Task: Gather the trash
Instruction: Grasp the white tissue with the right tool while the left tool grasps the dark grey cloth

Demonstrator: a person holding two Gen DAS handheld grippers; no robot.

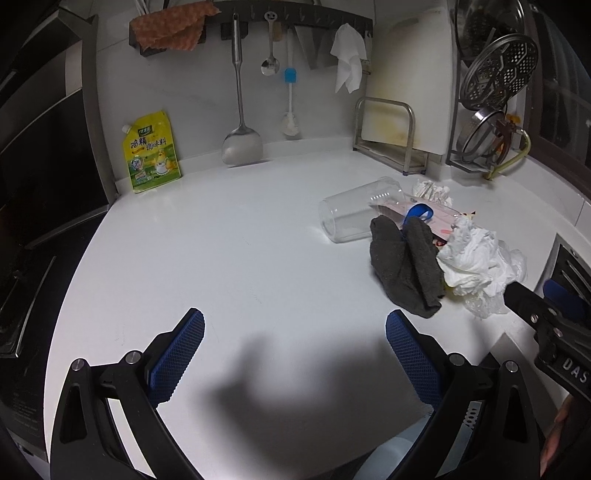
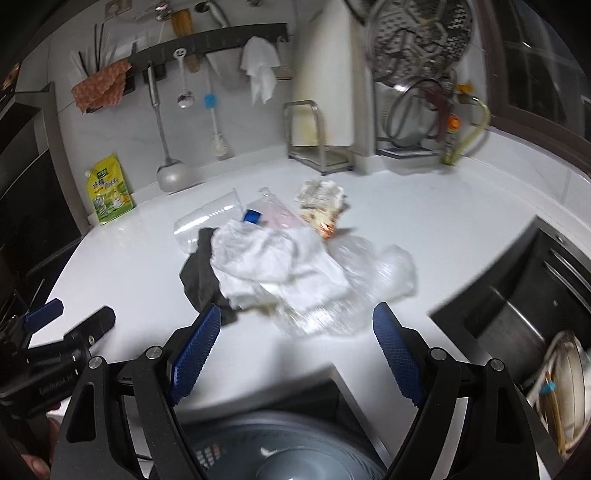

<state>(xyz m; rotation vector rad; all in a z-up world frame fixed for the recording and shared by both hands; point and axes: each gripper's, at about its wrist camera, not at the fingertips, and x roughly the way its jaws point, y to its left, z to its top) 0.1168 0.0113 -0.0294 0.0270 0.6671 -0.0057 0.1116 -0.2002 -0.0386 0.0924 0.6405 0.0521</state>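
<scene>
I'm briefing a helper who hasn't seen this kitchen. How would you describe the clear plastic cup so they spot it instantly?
On the white countertop, find the trash pile. The clear plastic cup lies on its side at the pile's left edge, beside the dark grey cloth. It is the only rigid, see-through cylinder there.

Your counter (image 1: 221, 258) is plain white. On it you have a dark grey cloth (image 1: 402, 266), white tissue (image 1: 472, 258), a clear cup (image 1: 351, 218) and a yellow-green pouch (image 1: 153, 151). An orange patterned rag (image 1: 170, 27) hangs above. Your finger pads (image 1: 177, 354) are blue, ribbed.
</scene>
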